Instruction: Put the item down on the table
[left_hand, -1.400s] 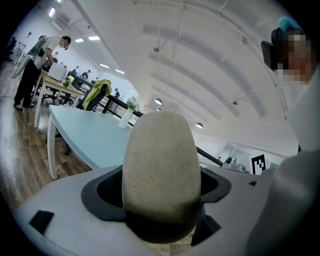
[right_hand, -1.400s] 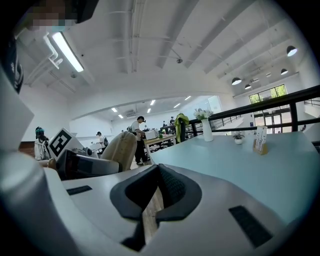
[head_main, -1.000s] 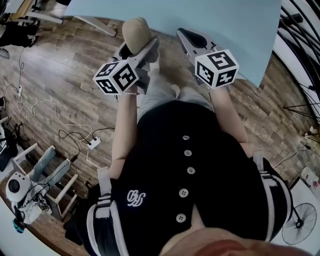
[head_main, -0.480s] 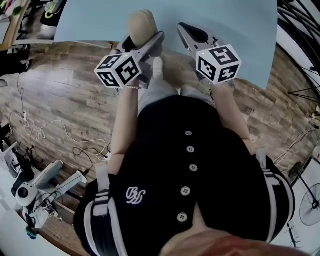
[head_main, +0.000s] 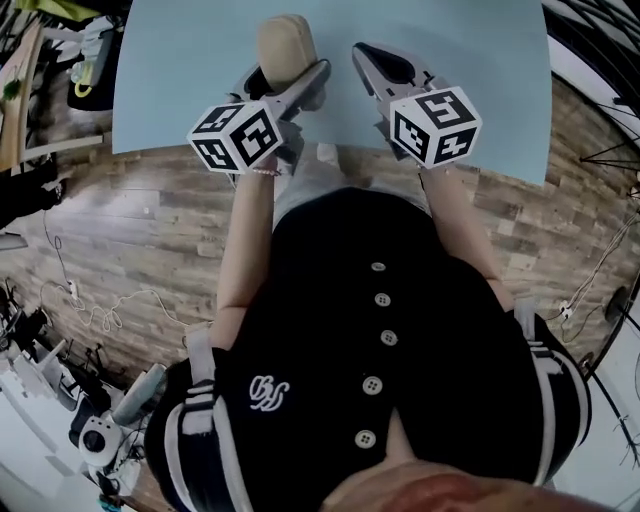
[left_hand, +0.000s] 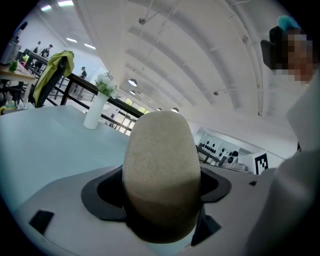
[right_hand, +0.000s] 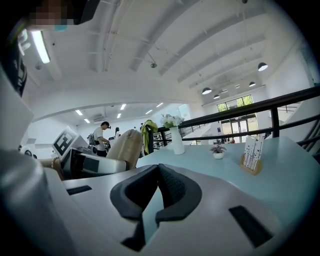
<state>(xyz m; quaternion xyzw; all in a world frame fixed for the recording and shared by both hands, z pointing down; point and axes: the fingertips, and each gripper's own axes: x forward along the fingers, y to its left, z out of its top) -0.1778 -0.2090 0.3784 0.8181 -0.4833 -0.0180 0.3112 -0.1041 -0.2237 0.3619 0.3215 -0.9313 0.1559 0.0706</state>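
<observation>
A beige, egg-shaped item (head_main: 285, 45) stands upright between the jaws of my left gripper (head_main: 283, 75), which is shut on its lower half. In the left gripper view the item (left_hand: 160, 165) fills the middle and hides most of the pads. It hangs over the near part of the light blue table (head_main: 180, 80). To its right my right gripper (head_main: 372, 62) is shut with nothing in it, also over the table. In the right gripper view its dark pads (right_hand: 172, 187) meet at the tip, and the item (right_hand: 125, 145) shows at the left.
A white vase with flowers (right_hand: 176, 137), a small potted plant (right_hand: 218, 151) and a card holder (right_hand: 251, 155) stand at the table's far side. A chair with a yellow-green jacket (left_hand: 52, 70) is beyond it. Cables (head_main: 100, 310) lie on the wooden floor (head_main: 130, 230) to my left.
Both grippers have come forward from over the floor at the table's edge to over the table. The left one still holds the beige item; the right one stays shut.
</observation>
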